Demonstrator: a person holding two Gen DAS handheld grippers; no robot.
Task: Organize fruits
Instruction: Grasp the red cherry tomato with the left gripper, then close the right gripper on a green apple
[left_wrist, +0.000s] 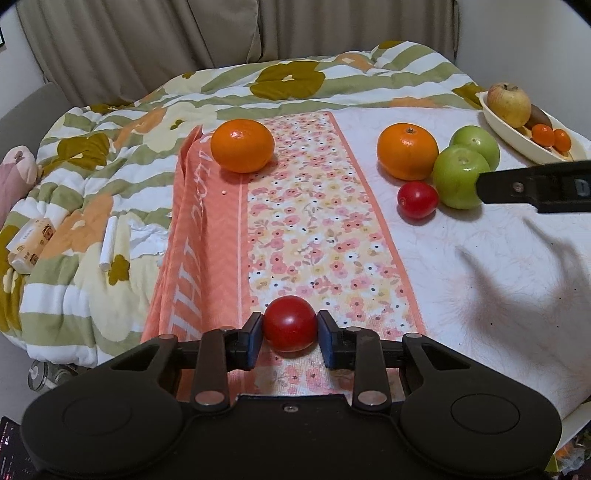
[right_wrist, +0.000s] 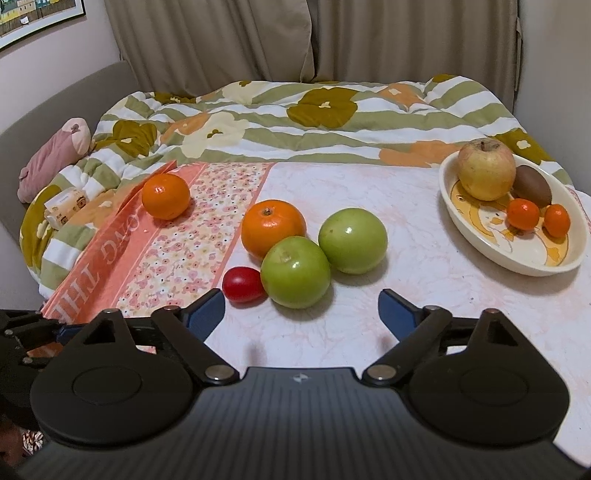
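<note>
Right now the left claw (left_wrist: 290, 328) sits snug around a red tomato (left_wrist: 290, 323) on the flowery cloth (left_wrist: 317, 229). The right claw (right_wrist: 301, 308) is wide and holds nothing; the near green apple (right_wrist: 295, 272) lies straight ahead, and the bowl (right_wrist: 480, 251) is off to its right.

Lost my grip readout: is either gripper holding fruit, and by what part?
The left gripper pinches a red tomato across its sides, low on the floral cloth. The right gripper is open and empty.
</note>
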